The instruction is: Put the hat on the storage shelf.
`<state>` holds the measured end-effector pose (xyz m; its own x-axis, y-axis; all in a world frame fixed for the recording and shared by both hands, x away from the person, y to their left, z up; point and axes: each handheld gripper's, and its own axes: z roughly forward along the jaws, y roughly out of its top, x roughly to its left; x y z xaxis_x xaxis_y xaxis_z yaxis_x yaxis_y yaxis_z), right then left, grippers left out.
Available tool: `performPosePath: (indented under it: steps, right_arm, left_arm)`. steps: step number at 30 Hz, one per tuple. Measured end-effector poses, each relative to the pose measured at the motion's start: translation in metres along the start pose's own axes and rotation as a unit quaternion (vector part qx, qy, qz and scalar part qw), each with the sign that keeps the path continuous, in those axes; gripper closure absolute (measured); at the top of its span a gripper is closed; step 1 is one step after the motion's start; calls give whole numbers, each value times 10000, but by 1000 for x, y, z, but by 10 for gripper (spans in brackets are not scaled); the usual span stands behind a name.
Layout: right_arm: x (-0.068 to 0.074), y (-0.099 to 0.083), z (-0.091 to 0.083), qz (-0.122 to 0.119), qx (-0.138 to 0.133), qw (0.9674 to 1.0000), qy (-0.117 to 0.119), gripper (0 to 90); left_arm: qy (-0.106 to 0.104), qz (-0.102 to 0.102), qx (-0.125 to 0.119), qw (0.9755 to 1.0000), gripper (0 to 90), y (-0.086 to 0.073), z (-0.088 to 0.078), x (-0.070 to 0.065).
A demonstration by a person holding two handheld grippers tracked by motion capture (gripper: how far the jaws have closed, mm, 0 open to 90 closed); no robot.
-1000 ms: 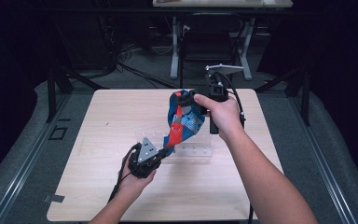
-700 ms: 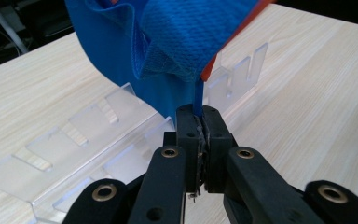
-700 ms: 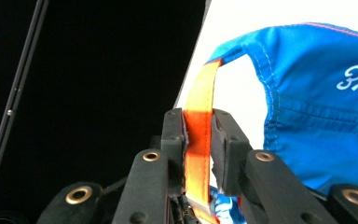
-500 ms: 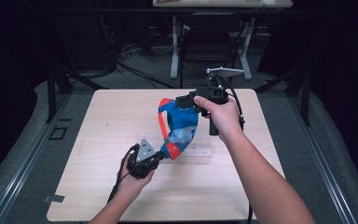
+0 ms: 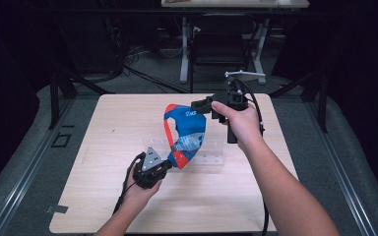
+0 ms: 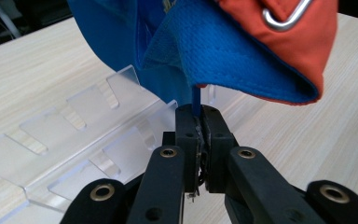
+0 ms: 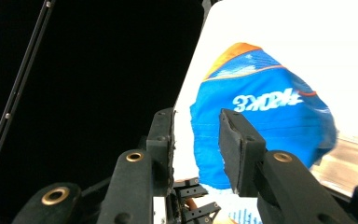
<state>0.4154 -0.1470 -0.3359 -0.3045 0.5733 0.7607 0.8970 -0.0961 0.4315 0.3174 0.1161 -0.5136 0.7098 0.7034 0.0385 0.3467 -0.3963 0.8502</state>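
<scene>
Your left gripper (image 5: 163,164) is clamped on a thin blue strap or hem at the lower end of the blue-and-orange bag (image 5: 187,135); in the left gripper view the black jaws stand pressed together with that blue strip (image 6: 195,95) pinched between them. Your right gripper (image 5: 202,105) has just been opening: its jaws stand apart with nothing pressed between the pads, and the bag (image 7: 265,126) lies just beyond the fingertips (image 7: 235,140), no longer gripped at that end. So the bag hangs from one point, above the clear acrylic rack (image 5: 211,158) near the middle of the wooden table (image 5: 108,132). Its long axis runs on a slant from your left gripper, low and near you, up and away toward your right gripper at the far side. Whatever comes next turns on that line: the free upper end lies straight ahead of your right fingertips, close but apart, while the lower end is already yours on the left. Your left hand is the only one with hold of it; the right is nearest the loose top. White lettering runs across the blue panel (image 7: 266,99); it appears mirrored in the right gripper view and seems to be a short brand word, though it is too soft to spell out with confidence. A silver metal ring or clip (image 6: 284,14) sits on the orange fabric close above your left jaws.
</scene>
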Motion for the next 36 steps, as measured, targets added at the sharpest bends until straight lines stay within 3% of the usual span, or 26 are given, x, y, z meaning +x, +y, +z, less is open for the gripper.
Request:
performPosePath:
  steps: [24,30,36]
  right_arm:
    - [-2,-2,-5,-53,-31,9999,-92,657]
    - [-2,-2,-6,-63,-42,9999,-112,655]
    - [-2,-2,-8,-81,-64,9998,-151,650]
  left_arm:
    - [142,-129,31,9998,841,-8,-2,6]
    - [204,-127,-19,9997,781,-8,-7,8]
    - [244,-180,-52,9995,660,-11,-11,11]
